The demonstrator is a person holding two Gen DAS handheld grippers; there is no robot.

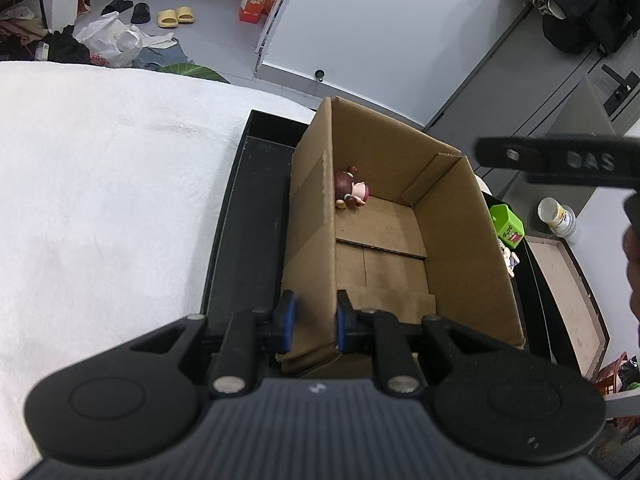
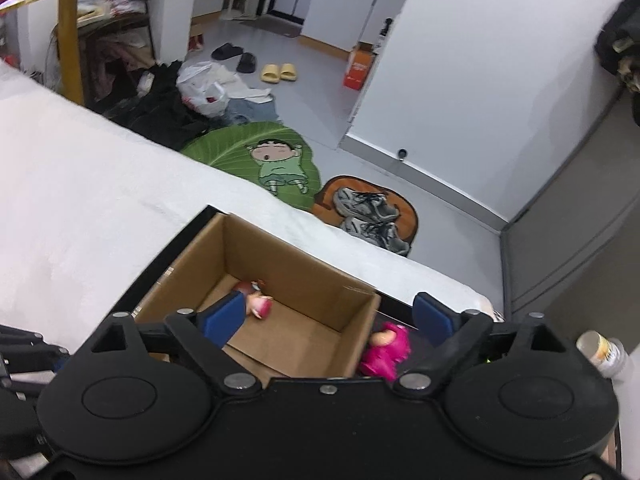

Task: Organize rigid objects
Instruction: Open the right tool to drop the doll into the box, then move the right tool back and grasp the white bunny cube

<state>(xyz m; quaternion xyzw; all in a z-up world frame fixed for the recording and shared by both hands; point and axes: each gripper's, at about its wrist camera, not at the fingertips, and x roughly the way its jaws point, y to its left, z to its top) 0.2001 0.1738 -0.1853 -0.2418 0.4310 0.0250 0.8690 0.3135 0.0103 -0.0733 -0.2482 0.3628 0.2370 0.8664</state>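
An open cardboard box point(image 1: 460, 240) stands in a black tray point(image 1: 248, 220) on a white cloth. My left gripper point(image 1: 316, 320) is shut on the box's near left wall, one blue pad on each side. A small brown-haired doll in pink point(image 1: 352, 192) lies on its side at the far end of the box floor. My right gripper point(image 2: 330, 312) hovers open above the box point(image 2: 280, 260), with nothing between its fingers. From there the doll point(image 2: 256, 300) shows just past the left fingertip. A magenta figure point(image 2: 386, 350) lies in the tray outside the box's right wall.
A green cube point(image 1: 506, 226) and a small pale figure point(image 1: 508, 258) sit in the tray right of the box. A capless bottle point(image 1: 558, 216) and a flat brown-lined tray point(image 1: 568, 292) stand further right. The white cloth point(image 1: 100, 200) stretches left. Floor clutter lies beyond.
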